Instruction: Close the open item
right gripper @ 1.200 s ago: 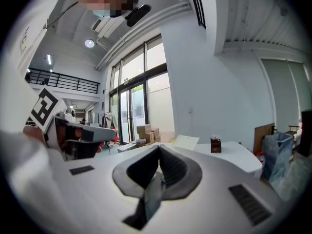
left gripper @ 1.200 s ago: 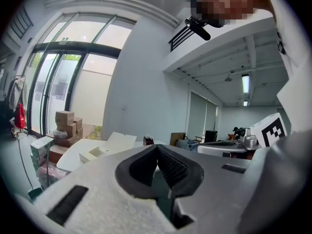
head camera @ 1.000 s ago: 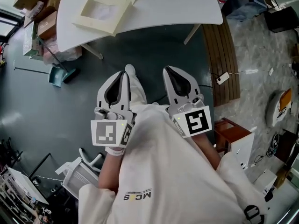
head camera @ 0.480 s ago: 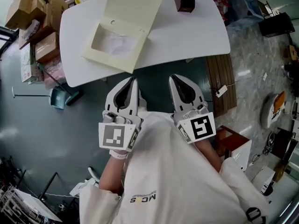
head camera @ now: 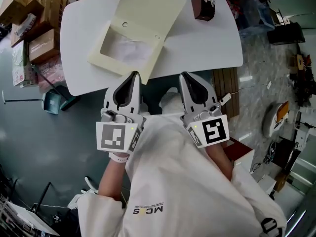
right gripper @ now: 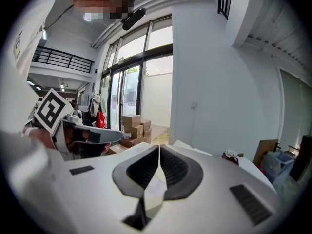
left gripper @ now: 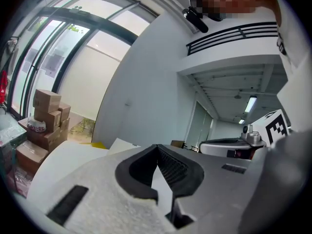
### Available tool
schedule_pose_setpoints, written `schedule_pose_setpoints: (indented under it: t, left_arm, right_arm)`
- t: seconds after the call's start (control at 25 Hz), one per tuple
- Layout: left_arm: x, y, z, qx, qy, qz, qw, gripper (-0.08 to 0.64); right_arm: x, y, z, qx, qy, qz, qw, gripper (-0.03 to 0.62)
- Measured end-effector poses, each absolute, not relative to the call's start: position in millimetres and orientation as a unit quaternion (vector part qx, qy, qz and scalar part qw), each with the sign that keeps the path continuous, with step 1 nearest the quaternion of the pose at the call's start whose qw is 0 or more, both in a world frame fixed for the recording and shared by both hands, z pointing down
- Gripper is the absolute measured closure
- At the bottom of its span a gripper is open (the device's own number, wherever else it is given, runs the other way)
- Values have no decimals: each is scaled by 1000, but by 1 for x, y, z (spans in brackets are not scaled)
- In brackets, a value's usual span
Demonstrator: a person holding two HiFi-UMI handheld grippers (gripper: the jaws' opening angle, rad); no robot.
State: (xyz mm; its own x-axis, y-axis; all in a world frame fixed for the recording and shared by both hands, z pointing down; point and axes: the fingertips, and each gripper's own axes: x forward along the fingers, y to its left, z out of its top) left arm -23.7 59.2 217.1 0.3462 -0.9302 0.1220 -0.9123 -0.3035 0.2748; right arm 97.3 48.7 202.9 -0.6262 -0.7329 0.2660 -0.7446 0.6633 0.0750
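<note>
Left tongs [head camera: 135,75] and right tongs [head camera: 183,76], clenched, empty, near the open box [head camera: 136,29].

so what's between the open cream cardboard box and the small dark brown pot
Nothing: the head view shows only bare white tabletop between the open cream cardboard box and the small dark brown pot.

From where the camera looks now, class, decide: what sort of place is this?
Probably an office or lab workspace that doubles as storage: a white table, stacked cardboard boxes beside it, and tall glass doors.
</note>
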Motion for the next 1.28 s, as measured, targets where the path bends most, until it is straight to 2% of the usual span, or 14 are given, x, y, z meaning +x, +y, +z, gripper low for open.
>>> schedule_pose_setpoints:
  t: [0.6, 1.16, 1.28]
  left_arm:
    - [-37, 48, 222, 784, -597, -12, 170, 534]
    - [-24, -22, 223, 779, -600, 2, 183, 534]
    - [-20, -40, 224, 778, -600, 3, 185, 535]
  right_arm:
    - [67, 2, 221, 368, -921, 43, 116, 575]
    - [80, -80, 221, 372, -921, 53, 106, 574]
    - [80, -97, 221, 360, -925, 51, 108, 554]
